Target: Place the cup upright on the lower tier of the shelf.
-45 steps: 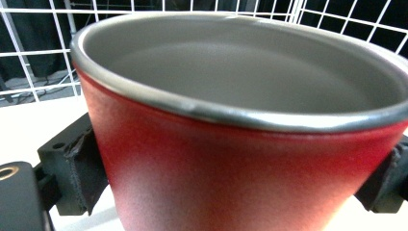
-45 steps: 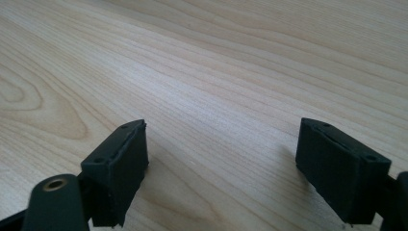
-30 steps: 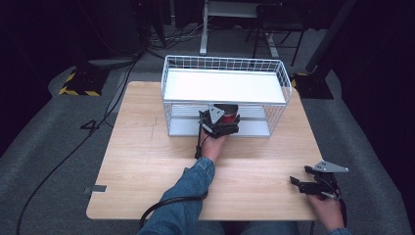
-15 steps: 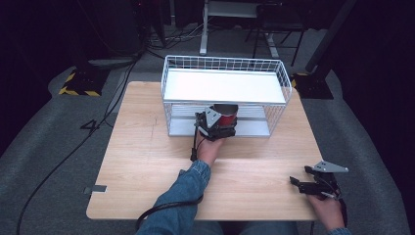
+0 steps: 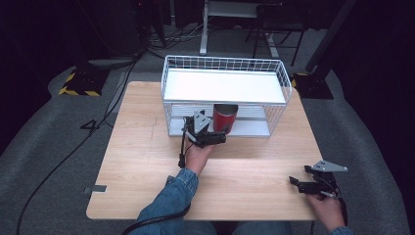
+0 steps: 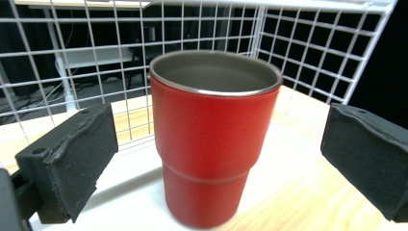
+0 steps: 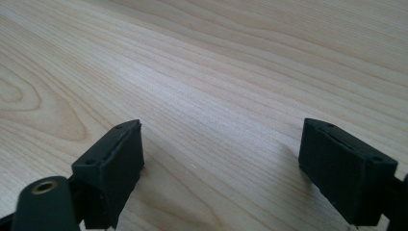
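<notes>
A red metal cup stands upright on the white lower shelf of a white wire rack, near the shelf's front edge. My left gripper is right in front of the cup and points at it. Its jaws are spread wide, with a clear gap between each pad and the cup's wall. My right gripper rests low over the wooden table at the front right, open, with bare wood between its jaws.
The rack carries a white top shelf just above the cup's rim, and wire mesh closes its sides and back. A black cable hangs from the left gripper. Dark floor, cables and stands surround the table.
The left gripper has let go of the red cup and drawn back a little toward the person, leaving the cup standing in the rack. The right gripper has not moved.
</notes>
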Demonstrator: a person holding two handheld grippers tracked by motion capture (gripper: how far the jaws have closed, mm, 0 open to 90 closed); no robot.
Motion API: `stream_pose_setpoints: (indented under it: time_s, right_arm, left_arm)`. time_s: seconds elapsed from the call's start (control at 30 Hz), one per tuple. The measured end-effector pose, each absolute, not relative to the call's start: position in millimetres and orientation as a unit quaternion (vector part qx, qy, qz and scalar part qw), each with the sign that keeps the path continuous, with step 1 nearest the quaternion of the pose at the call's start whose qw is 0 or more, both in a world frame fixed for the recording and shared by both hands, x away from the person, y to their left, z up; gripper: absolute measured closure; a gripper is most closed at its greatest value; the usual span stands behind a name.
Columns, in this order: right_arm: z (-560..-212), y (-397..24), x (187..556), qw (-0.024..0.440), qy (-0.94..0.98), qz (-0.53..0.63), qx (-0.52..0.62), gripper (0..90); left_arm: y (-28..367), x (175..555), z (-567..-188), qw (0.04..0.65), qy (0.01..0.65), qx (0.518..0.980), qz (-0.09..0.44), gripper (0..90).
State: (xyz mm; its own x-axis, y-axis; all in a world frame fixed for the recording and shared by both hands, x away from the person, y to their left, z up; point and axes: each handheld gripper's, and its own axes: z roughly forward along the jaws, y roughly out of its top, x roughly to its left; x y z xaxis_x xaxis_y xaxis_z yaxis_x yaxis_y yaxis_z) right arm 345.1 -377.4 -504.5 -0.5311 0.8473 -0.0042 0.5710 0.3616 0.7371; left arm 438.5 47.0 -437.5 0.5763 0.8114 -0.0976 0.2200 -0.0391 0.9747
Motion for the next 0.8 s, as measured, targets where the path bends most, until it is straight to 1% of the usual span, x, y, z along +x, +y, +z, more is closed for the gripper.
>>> stream_pose_setpoints:
  time_s: [0.4, 0.8]
  right_arm:
    - [-504.4, -377.2, 345.6, 0.194, 0.802, 0.352, 0.442, 15.2]
    - [-504.5, -376.6, 346.5, 0.193, 0.803, 0.352, 0.441, 14.7]
  left_arm:
    - [86.0, 396.7, -408.9, 0.580, 0.376, 0.676, 0.255, 0.3]
    - [135.7, 361.3, -404.6, 0.566, 0.383, 0.681, 0.264, 1.1]
